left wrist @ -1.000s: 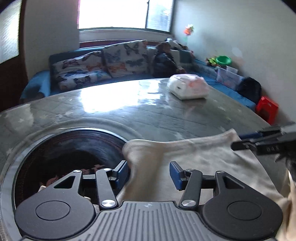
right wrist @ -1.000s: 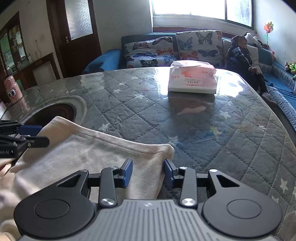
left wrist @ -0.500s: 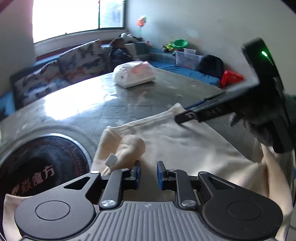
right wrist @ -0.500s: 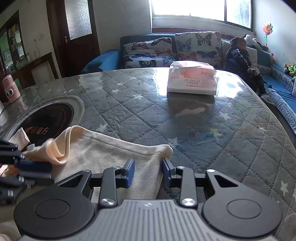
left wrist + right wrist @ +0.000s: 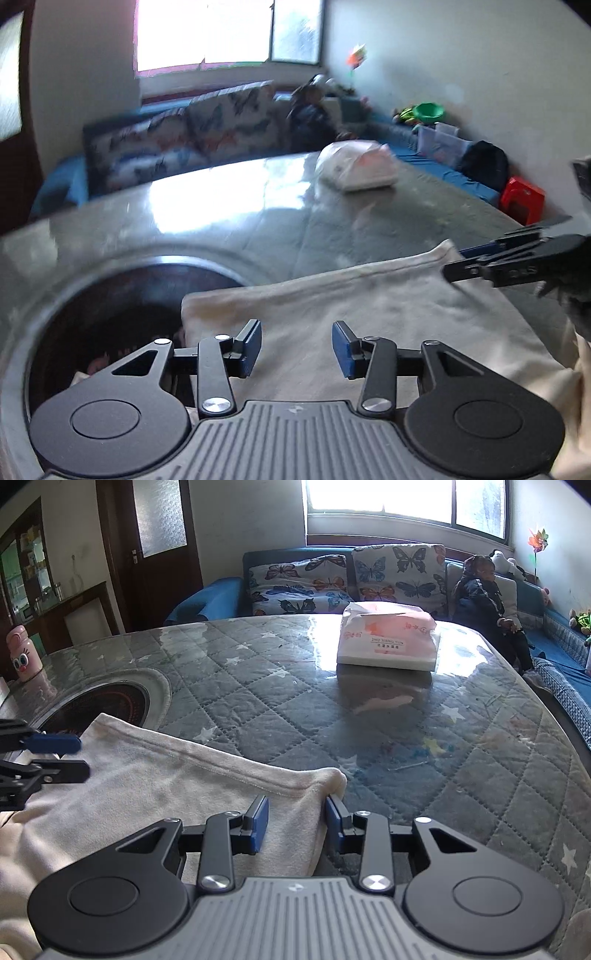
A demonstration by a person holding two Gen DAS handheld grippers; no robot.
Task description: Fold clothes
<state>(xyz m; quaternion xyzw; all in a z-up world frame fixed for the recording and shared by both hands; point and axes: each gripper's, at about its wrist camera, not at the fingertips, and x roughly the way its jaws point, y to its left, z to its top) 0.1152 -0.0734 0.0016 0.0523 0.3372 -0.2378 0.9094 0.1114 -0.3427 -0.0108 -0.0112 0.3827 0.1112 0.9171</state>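
The left claw (image 5: 296,349) has let go: half a second ago it was pinched nearly shut by a bunched fold; now its jaws gape over flat cream cloth (image 5: 369,317). That fold looks laid. The cloth, soft knit with a stitched hem, lies on the glossy quilted surface (image 5: 406,738). The right claw (image 5: 296,825) stands open astride its corner.

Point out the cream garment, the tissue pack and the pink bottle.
cream garment (image 5: 155,786), right wrist view, on its flat middle.
tissue pack (image 5: 388,638), right wrist view, on its front face.
pink bottle (image 5: 22,653), right wrist view, on its cartoon-face body.
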